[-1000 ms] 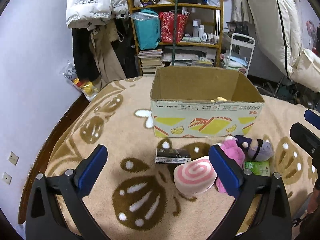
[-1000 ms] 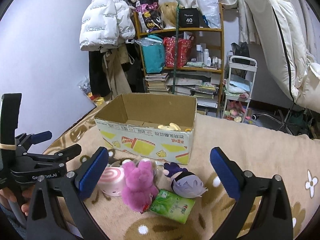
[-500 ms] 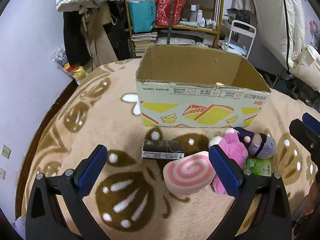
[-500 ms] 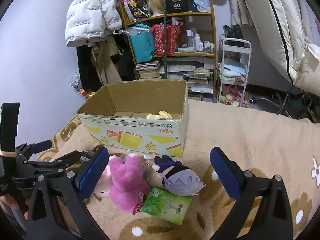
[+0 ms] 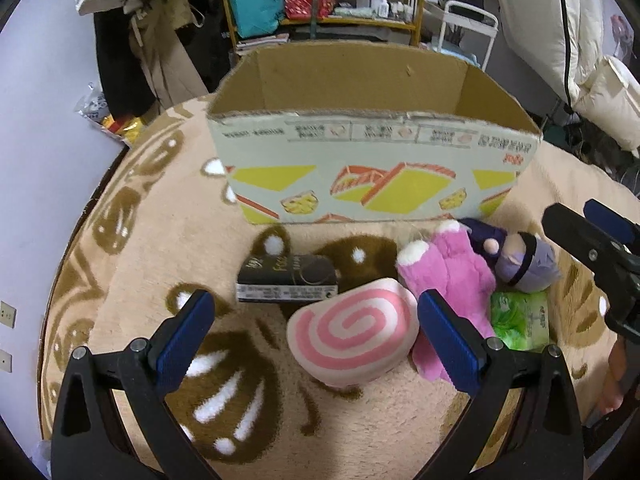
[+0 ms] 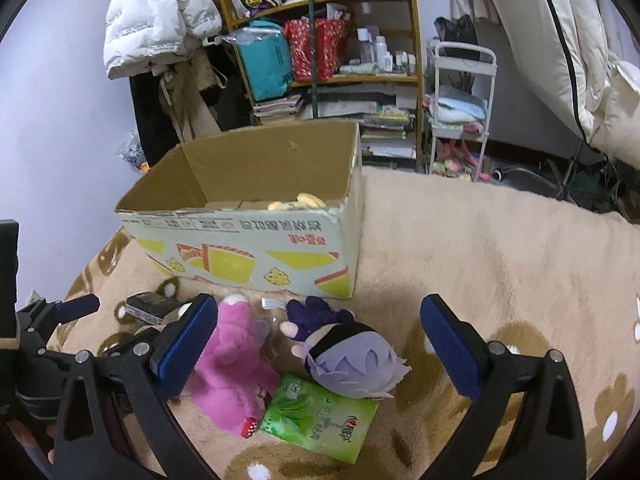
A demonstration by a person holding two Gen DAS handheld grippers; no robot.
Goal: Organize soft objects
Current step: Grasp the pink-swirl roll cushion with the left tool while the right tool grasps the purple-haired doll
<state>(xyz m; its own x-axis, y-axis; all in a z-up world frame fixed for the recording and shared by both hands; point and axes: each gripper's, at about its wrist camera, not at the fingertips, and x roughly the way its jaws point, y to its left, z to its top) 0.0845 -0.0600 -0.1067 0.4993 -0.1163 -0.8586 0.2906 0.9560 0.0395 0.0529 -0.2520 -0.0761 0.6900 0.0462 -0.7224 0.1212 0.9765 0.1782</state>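
Both tongs have come forward and lower over the last second, so the cardboard box (image 5: 372, 172) and the toys in front of it now fill more of each view. The things lie on a beige blanket (image 5: 132, 240) with brown and white markings. The box stands open-topped on it, printed side toward the cameras, with something pale yellow (image 6: 296, 201) showing inside in the right wrist view.

Just in front of the box lies a cluster of soft things. The pink swirl cushion (image 5: 352, 336) sits nearest the left tongs (image 5: 316, 336), whose blue pads are spread wide with the cushion between them but not gripped. The pink plush (image 5: 444, 280) touches the cushion's right side, and the purple-haired doll (image 6: 348, 356) lies against the plush, its head resting on the green tissue packet (image 6: 320, 420). A small black box (image 5: 286, 282) lies just behind the cushion.

The right tongs (image 6: 320, 348) are also spread wide and hold nothing, hanging over the doll and the pink plush.
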